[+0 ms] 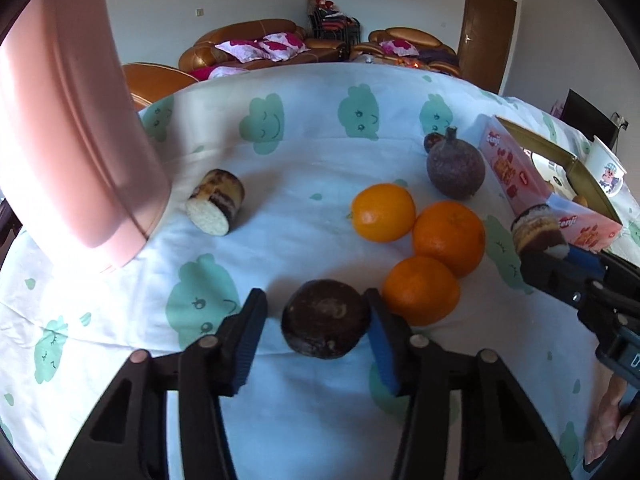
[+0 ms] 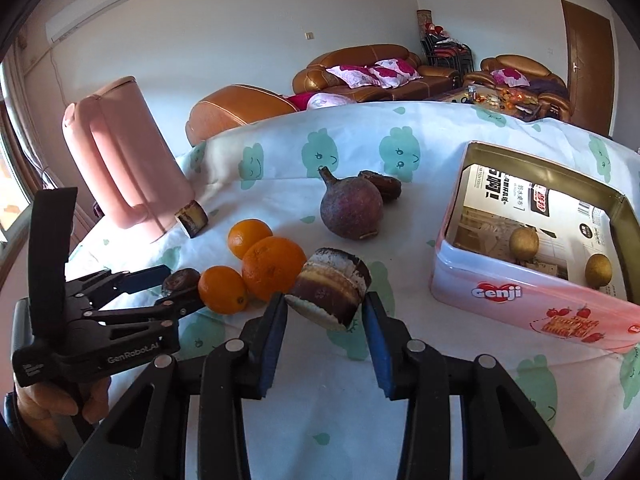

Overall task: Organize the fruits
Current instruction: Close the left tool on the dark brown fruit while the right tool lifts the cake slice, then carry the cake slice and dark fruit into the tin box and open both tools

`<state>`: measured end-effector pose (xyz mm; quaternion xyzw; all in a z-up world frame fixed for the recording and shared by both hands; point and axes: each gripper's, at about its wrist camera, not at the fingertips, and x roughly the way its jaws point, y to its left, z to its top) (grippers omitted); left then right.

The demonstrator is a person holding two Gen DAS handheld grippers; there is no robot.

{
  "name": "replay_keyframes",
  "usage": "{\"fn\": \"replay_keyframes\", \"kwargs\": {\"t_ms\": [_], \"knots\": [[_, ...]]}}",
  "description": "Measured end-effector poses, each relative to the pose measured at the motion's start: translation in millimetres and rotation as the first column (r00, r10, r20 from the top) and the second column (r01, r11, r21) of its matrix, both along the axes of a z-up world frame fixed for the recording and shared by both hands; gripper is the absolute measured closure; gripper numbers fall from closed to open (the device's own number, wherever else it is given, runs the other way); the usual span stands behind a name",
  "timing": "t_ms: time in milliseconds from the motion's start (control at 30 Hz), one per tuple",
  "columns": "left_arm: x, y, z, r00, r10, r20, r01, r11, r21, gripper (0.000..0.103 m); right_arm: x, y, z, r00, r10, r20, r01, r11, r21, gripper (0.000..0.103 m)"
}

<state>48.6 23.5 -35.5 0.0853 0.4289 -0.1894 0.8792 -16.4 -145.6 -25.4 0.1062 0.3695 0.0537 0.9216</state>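
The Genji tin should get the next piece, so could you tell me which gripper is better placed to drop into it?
Right. The right gripper already holds a cut chunk beside the tin. The left gripper only straddles a dark fruit beyond the oranges, farther from the tin.

Oranges (image 2: 256,268) btwn jug (image 2: 124,168) at left & tin (image 2: 532,304) at right.

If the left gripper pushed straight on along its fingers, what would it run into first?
The dark round fruit already sits between the left gripper fingers, so it comes first. Past it the cloth looks free; the oranges lie just right of that line, though depth is unclear.
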Motion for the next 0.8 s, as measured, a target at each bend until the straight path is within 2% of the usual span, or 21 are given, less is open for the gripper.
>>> {"fn": "replay_keyframes", "kwargs": {"t_ms": [200, 300, 433, 533, 800], "knots": [[-2, 9, 5, 0.999, 0.030, 0.013, -0.029, 0.999, -0.045, 0.063, -3, 1, 3, 1.000, 0.001, 0.016, -0.001, 1.000, -0.009, 0.062], [-13, 18, 18, 0.992, 0.063, 0.106, -0.054, 0.994, -0.092, 0.064, -7, 1, 9, 0.999, -0.004, 0.046, 0.006, 0.999, -0.039, 0.062], [-27, 23, 35, 0.970, 0.124, 0.211, -0.082, 0.977, -0.196, 0.064, -13, 0, 22, 0.994, -0.021, 0.109, 0.030, 0.996, -0.085, 0.062], [-33, 14, 39, 0.956, 0.147, 0.253, -0.095, 0.974, -0.206, 0.063, -18, -4, 32, 0.987, -0.039, 0.159, 0.058, 0.991, -0.119, 0.062], [-36, -21, 46, 0.949, 0.164, 0.268, -0.098, 0.965, -0.242, 0.063, -28, -36, 46, 0.963, -0.101, 0.248, 0.157, 0.964, -0.215, 0.062]]}}
